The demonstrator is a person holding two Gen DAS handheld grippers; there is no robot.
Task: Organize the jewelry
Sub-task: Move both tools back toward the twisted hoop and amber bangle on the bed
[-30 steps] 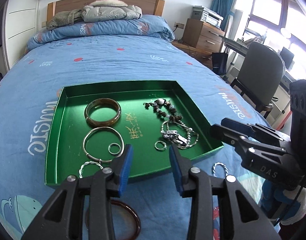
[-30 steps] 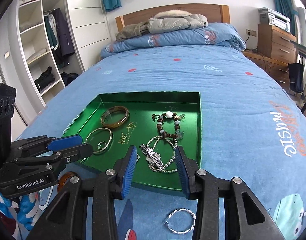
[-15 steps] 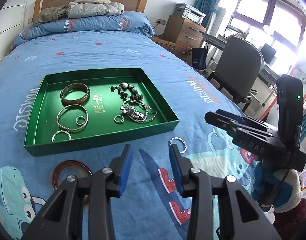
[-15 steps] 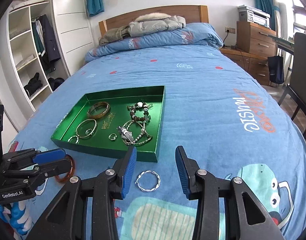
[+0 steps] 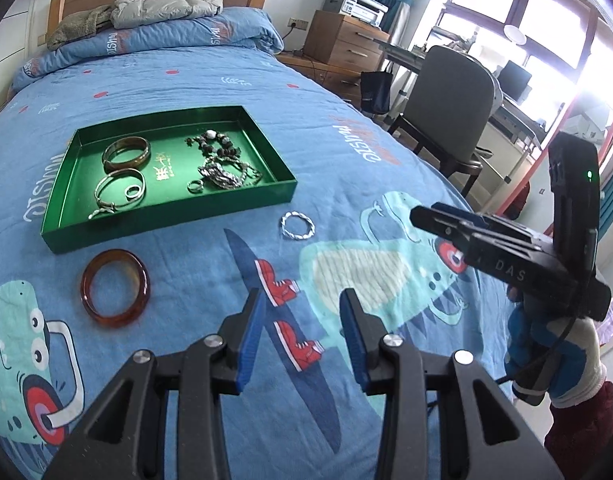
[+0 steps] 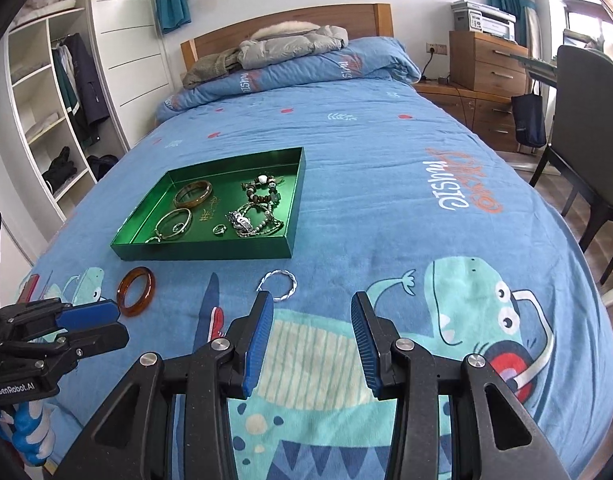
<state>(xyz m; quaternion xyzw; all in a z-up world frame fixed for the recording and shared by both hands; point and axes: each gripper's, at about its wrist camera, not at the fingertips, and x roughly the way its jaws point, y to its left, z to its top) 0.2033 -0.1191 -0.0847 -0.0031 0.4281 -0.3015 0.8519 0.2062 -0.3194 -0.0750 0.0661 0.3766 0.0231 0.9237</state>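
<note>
We find both tools released and empty: the left gripper (image 5: 300, 334) and right gripper (image 6: 312, 340) hang over the bed's foot end, jaws parted. Two pieces lie outside the green tray (image 5: 262, 128), just off its near edge: the amber bangle (image 5: 115, 288) by the near left corner, the twisted silver ring (image 5: 298, 225) by the near right. We judge the soft quilt (image 6: 386, 216) a risk: pads may pinch fabric or tip the thin ring. Against a second ago, both grippers sit farther back from the tray.
</note>
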